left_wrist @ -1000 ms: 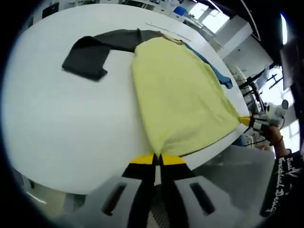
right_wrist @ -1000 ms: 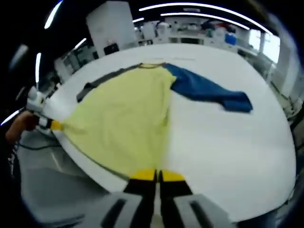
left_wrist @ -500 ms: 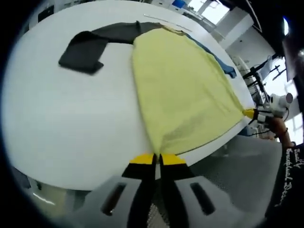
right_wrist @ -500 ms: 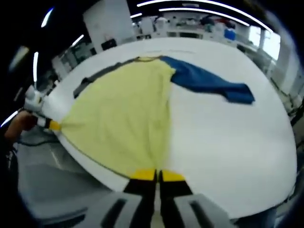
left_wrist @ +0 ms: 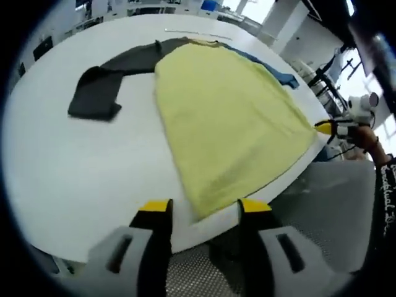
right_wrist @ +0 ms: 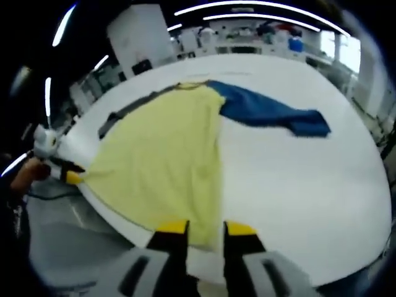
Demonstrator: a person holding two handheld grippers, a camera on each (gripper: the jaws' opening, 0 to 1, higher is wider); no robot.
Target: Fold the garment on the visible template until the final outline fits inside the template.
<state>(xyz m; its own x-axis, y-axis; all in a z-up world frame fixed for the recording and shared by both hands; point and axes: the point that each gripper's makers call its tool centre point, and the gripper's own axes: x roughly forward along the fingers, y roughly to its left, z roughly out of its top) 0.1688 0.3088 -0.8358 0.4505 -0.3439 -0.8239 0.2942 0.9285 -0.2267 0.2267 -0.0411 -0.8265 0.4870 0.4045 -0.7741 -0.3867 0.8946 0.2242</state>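
Left gripper (left_wrist: 203,207) jaws spread, a hem corner of the garment (left_wrist: 226,117) lying just between and ahead; right gripper (right_wrist: 206,229) likewise spread at the other hem corner; the yellow body runs lengthwise away from both, each equally near its corner.

White table (right_wrist: 322,185), ceiling strip lights (right_wrist: 247,10), bright windows (left_wrist: 257,7).

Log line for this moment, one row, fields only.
left hand-held gripper: open at hem | right hand-held gripper: open at hem | shirt: flat on table, hem at edge | sleeves: grey, blue spread
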